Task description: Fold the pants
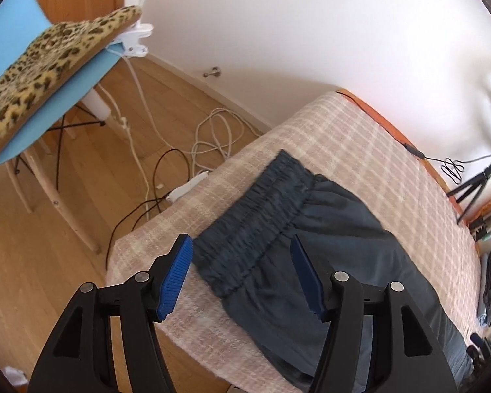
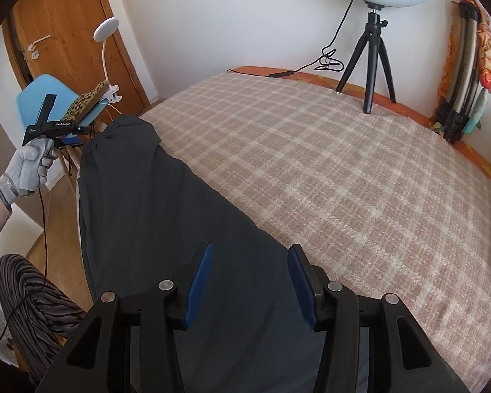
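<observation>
Dark navy pants [image 1: 337, 229] lie along the near edge of a bed under a pink-and-cream plaid blanket [image 1: 360, 137]. Their gathered elastic waistband [image 1: 252, 209] sits at the bed's corner. My left gripper [image 1: 240, 242] hovers over that waistband, jaws open, the blue pads [image 1: 176, 278] clear of the cloth. In the right wrist view the pants [image 2: 163, 213] stretch away toward the far left corner. My right gripper [image 2: 251, 249] is open above the leg part, nothing pinched. A gloved hand [image 2: 29, 163] holds the left gripper at the far end.
A blue chair with a leopard cushion [image 1: 42, 75] stands by the bed corner, with cables and a power strip [image 1: 186, 190] on the wood floor. A ring light on a black tripod [image 2: 373, 59] stands on the bed's far side. A clip lamp [image 2: 106, 26] is fixed to the chair.
</observation>
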`<state>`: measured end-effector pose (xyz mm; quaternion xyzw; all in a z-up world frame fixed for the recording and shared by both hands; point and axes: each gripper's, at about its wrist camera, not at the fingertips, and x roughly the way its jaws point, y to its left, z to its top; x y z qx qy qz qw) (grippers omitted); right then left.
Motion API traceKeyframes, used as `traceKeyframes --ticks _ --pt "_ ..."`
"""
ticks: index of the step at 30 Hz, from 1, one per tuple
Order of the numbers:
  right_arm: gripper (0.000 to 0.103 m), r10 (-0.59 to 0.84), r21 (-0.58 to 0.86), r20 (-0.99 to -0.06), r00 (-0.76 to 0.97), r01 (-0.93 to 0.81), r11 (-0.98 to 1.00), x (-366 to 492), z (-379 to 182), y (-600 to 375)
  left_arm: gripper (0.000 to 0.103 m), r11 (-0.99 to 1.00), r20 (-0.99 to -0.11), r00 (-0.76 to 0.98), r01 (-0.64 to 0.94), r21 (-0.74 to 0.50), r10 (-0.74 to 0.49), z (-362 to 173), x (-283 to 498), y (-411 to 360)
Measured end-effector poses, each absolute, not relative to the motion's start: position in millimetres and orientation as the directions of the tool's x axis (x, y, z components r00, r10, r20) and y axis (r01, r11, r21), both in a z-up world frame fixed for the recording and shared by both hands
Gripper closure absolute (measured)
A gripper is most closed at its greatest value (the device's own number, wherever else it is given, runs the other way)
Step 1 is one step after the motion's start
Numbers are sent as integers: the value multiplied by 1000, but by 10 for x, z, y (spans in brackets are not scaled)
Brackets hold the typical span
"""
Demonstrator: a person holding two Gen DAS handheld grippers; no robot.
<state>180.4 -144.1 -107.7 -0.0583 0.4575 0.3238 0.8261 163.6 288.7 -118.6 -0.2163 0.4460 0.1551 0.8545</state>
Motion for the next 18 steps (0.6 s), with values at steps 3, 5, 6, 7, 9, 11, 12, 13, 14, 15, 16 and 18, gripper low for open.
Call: traceKeyframes --ticks 3,5,6,7,9,11,12,13,14,15,16,18 --pt "53 503 221 -807 311 -630 745 2026 -1161 -1198 41 892 -818 575 -365 -266 -8 -1088 1815 2534" --pt "53 531 258 -806 264 -649 715 2162 -1224 -1042 41 907 -813 576 -293 -303 -86 -1081 1943 2273" --pt "53 543 277 -804 242 -655 703 2223 -1258 -967 41 917 -814 570 -256 -306 -113 -1085 2002 2141" --pt "53 550 290 -805 222 -663 691 2274 -1295 -891 41 928 -816 564 -224 -297 -126 -1095 2059 2017" --pt "53 557 300 -808 192 -679 670 2345 -1374 -745 41 945 -827 543 -172 -278 -145 -1149 2165 1813" --pt "53 549 292 -818 171 -699 653 2391 -1452 -588 41 948 -839 518 -149 -280 -166 -1244 2209 1715" --pt "53 552 297 -819 159 -705 644 2416 -1486 -522 41 951 -845 509 -144 -273 -165 -1290 2213 1689" --pt "53 556 307 -819 144 -709 635 2445 -1524 -458 41 956 -855 496 -146 -254 -151 -1345 2216 1675" --pt "53 559 314 -819 132 -711 629 2474 -1556 -402 41 958 -864 482 -151 -242 -143 -1399 2210 1681" --pt "53 558 316 -820 127 -713 627 2493 -1585 -352 41 959 -875 464 -158 -235 -138 -1456 2202 1695" --pt "53 557 316 -821 125 -713 626 2512 -1609 -304 41 961 -888 443 -168 -219 -125 -1525 2192 1725" --pt "56 563 328 -819 115 -711 622 2523 -1646 -235 41 968 -911 406 -188 -164 -75 -1665 2171 1799"
